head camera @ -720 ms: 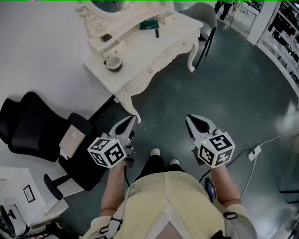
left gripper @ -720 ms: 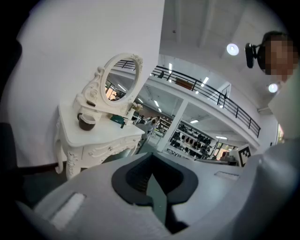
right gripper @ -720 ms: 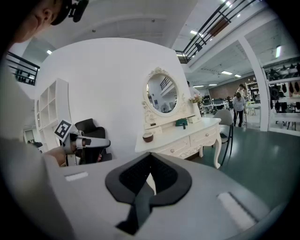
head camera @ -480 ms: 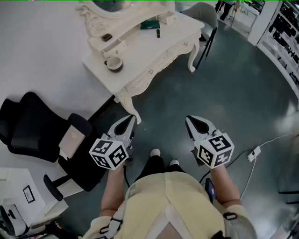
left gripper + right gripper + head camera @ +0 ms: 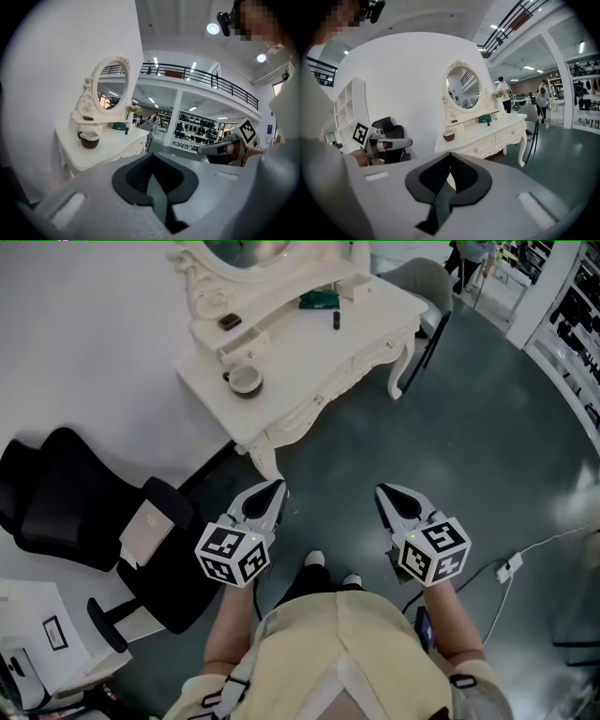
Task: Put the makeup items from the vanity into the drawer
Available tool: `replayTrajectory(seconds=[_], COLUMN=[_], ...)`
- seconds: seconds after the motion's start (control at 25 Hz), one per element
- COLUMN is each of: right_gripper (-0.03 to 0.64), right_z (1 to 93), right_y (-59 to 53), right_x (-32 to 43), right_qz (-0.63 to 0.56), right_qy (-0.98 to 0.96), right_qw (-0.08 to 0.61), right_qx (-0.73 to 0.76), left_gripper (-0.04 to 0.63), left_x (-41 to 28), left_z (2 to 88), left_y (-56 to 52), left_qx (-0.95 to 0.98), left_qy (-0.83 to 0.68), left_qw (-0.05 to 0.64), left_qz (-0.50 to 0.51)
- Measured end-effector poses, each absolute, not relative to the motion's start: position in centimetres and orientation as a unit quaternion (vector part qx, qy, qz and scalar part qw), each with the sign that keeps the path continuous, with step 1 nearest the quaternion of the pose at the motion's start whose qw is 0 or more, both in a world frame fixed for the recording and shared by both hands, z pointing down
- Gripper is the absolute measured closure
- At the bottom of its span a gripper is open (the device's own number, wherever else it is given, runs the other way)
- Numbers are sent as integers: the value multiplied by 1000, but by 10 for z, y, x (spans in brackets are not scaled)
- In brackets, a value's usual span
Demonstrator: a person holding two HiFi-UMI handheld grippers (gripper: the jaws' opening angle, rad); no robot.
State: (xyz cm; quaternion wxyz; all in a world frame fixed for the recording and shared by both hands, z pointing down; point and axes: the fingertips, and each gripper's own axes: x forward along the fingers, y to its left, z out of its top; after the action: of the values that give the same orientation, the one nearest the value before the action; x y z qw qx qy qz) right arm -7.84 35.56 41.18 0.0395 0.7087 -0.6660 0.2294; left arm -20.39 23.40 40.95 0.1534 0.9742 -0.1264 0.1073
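Note:
The white vanity (image 5: 309,362) stands ahead of me against the wall, with an oval mirror (image 5: 111,91). On its top lie a green makeup item (image 5: 319,300) and a small black stick (image 5: 336,321). A brown cup (image 5: 246,381) stands at its left end, and a dark compact (image 5: 230,322) rests on the small shelf. The drawer fronts (image 5: 487,139) look closed. My left gripper (image 5: 272,491) and right gripper (image 5: 386,493) are held side by side over the floor, well short of the vanity. Both are shut with nothing between the jaws.
A black office chair (image 5: 66,502) stands at the left, close to my left gripper. A grey chair (image 5: 422,277) sits at the vanity's far end. A white cable with a plug (image 5: 511,568) lies on the floor at the right. White shelving (image 5: 47,634) is at the bottom left.
The vanity has shifted lower and slightly right in the head view, so I am a little closer to it. Both grippers stay shut and keep their places in front of me.

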Motion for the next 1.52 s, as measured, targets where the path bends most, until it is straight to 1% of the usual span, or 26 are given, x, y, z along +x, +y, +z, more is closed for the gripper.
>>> replayTrajectory(seconds=[0.08,0.36,0.72,0.92,0.96,1.04,1.16,1.24,1.36,1.52], right_gripper=[612,612,604,603,603,603,603,603,603,603], right_z=[413,417,422,430,432,435,438,436,435,437], right_y=[343,297,247,233,228,217,199,188,173,155], right_x=[-80,-88,-106,-96,-91,-81,-69,-56,-32,-1], right_qz=[231,230,234,244,246,249,254,253,252,254], right_qy=[-671,-681,-693,-697,-698,-703,-717,-728,-739,-748], right_qw=[43,56,56,62,61,57,49,49,54,60], right_qx=[703,693,679,671,669,664,647,636,623,610], left_gripper=[594,592,592,590,572,566,535,504,440,405], left_x=[-204,-215,-224,-214,-211,-202,-187,-172,-147,-121], left_z=[411,423,434,436,435,435,436,436,431,423], left_y=[224,184,137,118,114,103,86,76,60,37], left_qx=[973,971,969,968,967,966,964,962,960,956], left_qy=[-131,-156,-152,-161,-163,-171,-183,-187,-196,-219], left_qw=[153,99,82,80,78,74,76,84,80,66], left_qz=[110,149,174,178,178,178,178,178,183,183])
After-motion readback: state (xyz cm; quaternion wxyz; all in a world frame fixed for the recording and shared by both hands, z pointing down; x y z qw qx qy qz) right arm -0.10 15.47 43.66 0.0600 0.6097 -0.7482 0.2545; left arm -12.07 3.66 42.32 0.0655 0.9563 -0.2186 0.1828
